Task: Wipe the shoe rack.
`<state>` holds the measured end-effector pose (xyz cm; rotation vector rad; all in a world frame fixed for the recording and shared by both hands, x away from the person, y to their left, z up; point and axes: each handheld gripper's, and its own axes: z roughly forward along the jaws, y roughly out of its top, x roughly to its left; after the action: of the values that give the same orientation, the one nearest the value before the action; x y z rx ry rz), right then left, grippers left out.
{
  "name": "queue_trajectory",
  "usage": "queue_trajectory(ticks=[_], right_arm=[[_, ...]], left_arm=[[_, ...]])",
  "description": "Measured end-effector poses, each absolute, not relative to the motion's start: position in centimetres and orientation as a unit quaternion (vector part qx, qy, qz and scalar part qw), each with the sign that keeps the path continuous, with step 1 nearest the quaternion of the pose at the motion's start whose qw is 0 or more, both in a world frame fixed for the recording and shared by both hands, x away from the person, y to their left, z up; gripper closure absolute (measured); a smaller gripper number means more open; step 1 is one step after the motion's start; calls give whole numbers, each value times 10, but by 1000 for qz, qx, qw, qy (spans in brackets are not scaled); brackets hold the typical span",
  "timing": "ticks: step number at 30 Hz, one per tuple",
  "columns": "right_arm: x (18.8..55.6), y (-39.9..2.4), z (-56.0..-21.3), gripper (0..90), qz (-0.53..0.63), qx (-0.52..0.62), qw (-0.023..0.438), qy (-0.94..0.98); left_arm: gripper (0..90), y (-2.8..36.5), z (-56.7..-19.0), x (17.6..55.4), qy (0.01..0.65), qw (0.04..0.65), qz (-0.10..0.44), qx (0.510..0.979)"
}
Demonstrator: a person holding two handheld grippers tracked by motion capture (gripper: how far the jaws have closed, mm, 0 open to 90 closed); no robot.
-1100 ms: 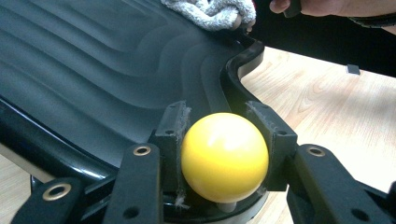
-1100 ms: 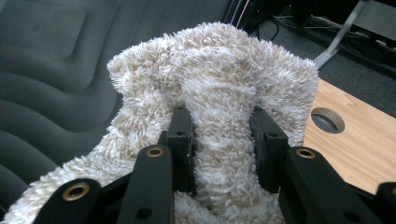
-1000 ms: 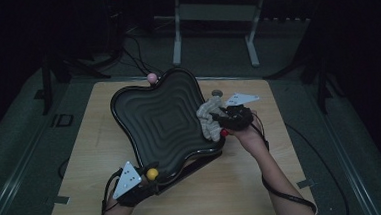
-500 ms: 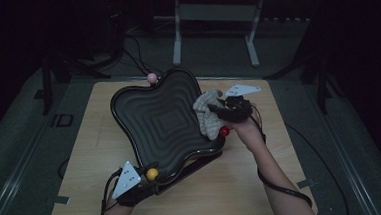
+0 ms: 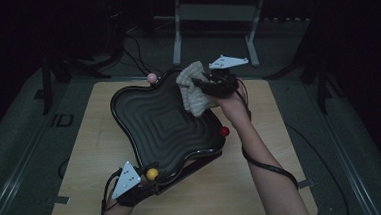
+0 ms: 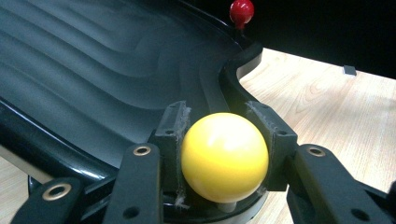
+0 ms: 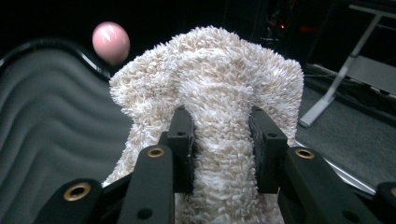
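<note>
black tray point(image 5: 144, 115) covers mid-table, bare table point(image 5: 276, 147) right of it

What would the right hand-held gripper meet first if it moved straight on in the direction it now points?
Its own load: the right hand-held gripper is shut on the fluffy cloth. Beyond that, probably the far rim of the black tray near the pink ball, though depth there is unclear.

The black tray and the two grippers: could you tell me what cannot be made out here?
- Right gripper, high view: its jaws are buried in the fluffy cloth.
- Black tray, high view: the cloth covers its far right rim.
- Yellow ball, left gripper view: the left gripper hides its stem.
</note>
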<state>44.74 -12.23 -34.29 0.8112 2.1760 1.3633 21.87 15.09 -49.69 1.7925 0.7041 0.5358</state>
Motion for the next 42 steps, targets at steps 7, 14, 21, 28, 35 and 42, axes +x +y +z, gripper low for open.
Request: queue_trajectory(ticks=[7, 14, 21, 28, 35, 42], right_arm=[[465, -91, -339, 665, 481, 295, 230, 793], [481, -74, -353, 665, 457, 314, 221, 802], [481, -79, -370, 667, 442, 325, 217, 807], [469, -90, -380, 668, 439, 320, 212, 812], [455, -98, -388, 668, 434, 315, 201, 820], [440, -106, -396, 668, 425, 315, 198, 825]], left_arm=[[596, 151, -497, 219, 295, 542, 225, 754], [596, 151, -497, 219, 295, 541, 225, 755], [596, 151, -497, 219, 297, 540, 225, 754], [596, 151, -497, 219, 297, 540, 226, 754], [596, 150, -497, 218, 297, 541, 227, 753], [596, 150, -497, 218, 298, 539, 228, 754]])
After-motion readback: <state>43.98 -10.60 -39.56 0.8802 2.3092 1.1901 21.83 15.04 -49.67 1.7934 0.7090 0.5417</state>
